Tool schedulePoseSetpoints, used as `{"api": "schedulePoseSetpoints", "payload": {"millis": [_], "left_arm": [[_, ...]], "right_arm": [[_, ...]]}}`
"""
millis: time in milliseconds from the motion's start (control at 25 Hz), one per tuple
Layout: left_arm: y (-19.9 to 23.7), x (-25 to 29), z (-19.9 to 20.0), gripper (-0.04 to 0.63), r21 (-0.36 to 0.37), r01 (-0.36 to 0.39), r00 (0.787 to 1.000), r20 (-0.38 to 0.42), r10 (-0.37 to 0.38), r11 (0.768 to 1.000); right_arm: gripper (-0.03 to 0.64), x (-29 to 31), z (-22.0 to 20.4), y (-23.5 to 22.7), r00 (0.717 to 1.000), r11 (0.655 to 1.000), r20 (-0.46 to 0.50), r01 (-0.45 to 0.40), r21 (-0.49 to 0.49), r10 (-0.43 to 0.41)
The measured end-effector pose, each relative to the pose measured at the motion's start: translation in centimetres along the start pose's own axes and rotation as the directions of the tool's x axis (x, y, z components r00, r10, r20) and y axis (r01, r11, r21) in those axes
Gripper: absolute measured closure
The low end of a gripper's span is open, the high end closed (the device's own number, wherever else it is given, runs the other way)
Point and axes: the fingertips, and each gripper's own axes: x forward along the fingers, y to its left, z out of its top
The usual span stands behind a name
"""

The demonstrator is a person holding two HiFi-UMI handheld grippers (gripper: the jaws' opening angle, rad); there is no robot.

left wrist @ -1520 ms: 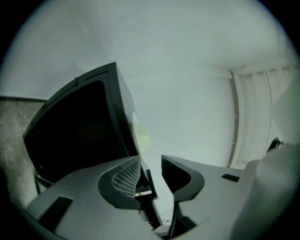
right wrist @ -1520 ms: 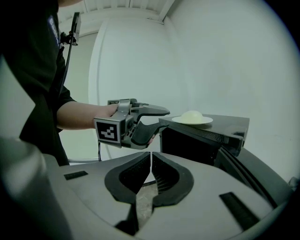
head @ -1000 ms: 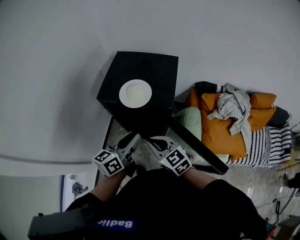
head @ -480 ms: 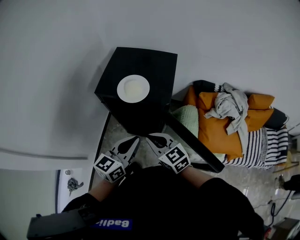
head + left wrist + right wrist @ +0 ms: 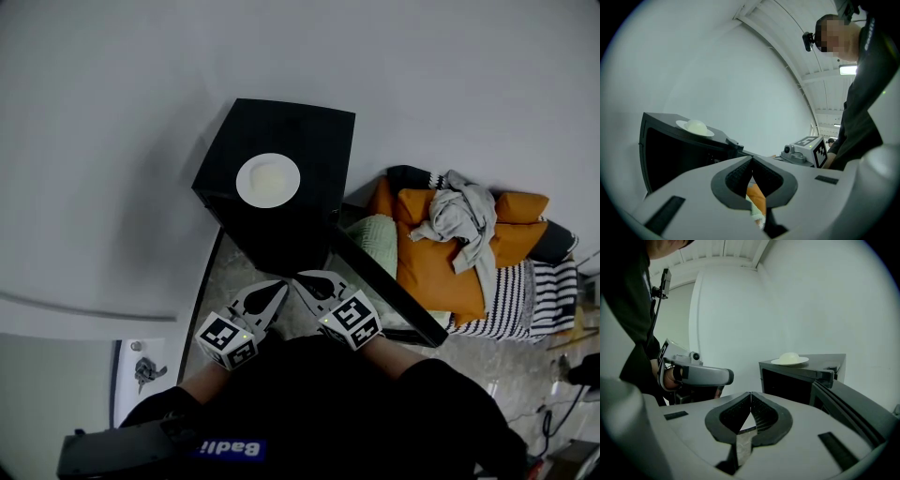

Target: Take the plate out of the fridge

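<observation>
Although the task names the inside of the fridge (image 5: 314,131), the white plate (image 5: 246,184) stands on its flat black top, bearing a pale domed mound of food (image 5: 272,180), while the fridge door (image 5: 389,286) hangs open toward 4 o'clock in the head view. The plate looks rigid, smooth and probably breakable, of light to moderate weight; its glossy rim is likely to be slippery under the ribbed pads, and the mound would probably slide or roll if the plate tipped. The best hold is judged to be the bare rim on the side nearest the person, at about 6 o'clock of the plate, pinched well clear of the food and kept level. The left gripper (image 5: 277,288) has just been closing its jaws, which now meet with nothing between them. The right gripper (image 5: 299,279) likewise has its jaws together and empty. Both sit side by side in front of the open fridge, below the level of its top. From them the plate lies at about 12 o'clock in the head view, well apart. It appears at 10 o'clock of the jaw tips in the left gripper view and at 1 o'clock in the right gripper view.
</observation>
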Motion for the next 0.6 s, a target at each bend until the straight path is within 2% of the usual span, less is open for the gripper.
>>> {"api": "schedulePoseSetpoints", "payload": {"millis": [600], "left_arm": [[-0.49, -0.15, -0.15, 0.588, 0.017, 0.002, 1.0, -0.008, -0.002, 1.0]], "right_arm": [[0.606, -0.14, 0.1, 0.66, 1.0, 1.0, 0.004, -0.023, -0.012, 0.023]]}}
